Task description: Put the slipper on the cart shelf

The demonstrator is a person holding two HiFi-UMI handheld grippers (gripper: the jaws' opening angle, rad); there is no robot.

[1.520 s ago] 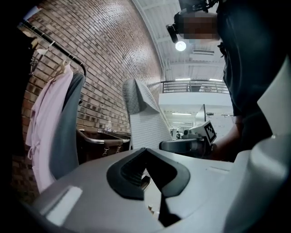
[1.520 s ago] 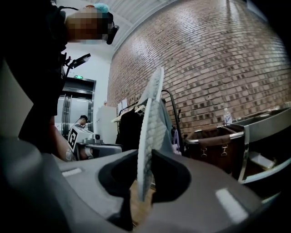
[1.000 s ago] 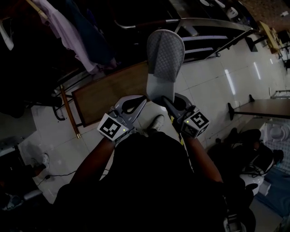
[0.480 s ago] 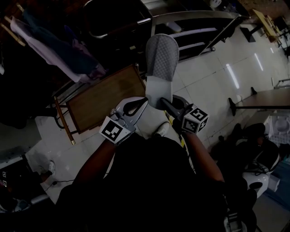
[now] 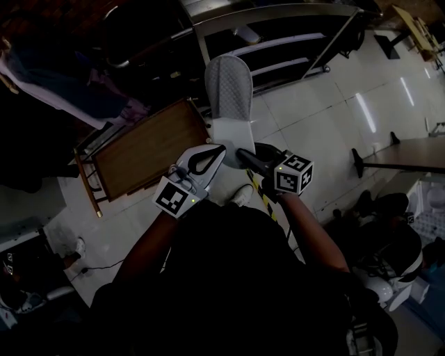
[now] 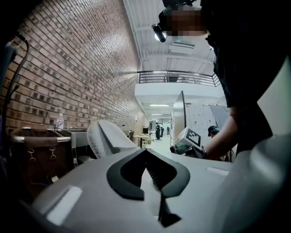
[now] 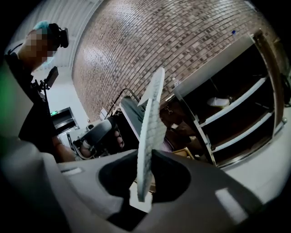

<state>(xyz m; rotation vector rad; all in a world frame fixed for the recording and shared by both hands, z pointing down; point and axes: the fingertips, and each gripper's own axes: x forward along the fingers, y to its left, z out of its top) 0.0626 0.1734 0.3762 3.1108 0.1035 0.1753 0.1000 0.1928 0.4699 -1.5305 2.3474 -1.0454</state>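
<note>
Right hand-held gripper (image 5: 244, 157) pinches the slipper (image 5: 229, 87) edge, left hand-held gripper (image 5: 215, 151) pressed together, cart shelf (image 5: 286, 43) ahead.

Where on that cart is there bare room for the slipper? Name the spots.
On the cart, the lower shelf looks bare along what shows. Its upper shelf holds a pale object toward the left end and is bare beside that. Crowded: hanging clothes left of the cart, beside the bare wooden table.

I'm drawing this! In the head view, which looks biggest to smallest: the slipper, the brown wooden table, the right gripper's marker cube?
1. the brown wooden table
2. the slipper, held nearer the camera, so this ranking is unsure
3. the marker cube on the right gripper
</note>
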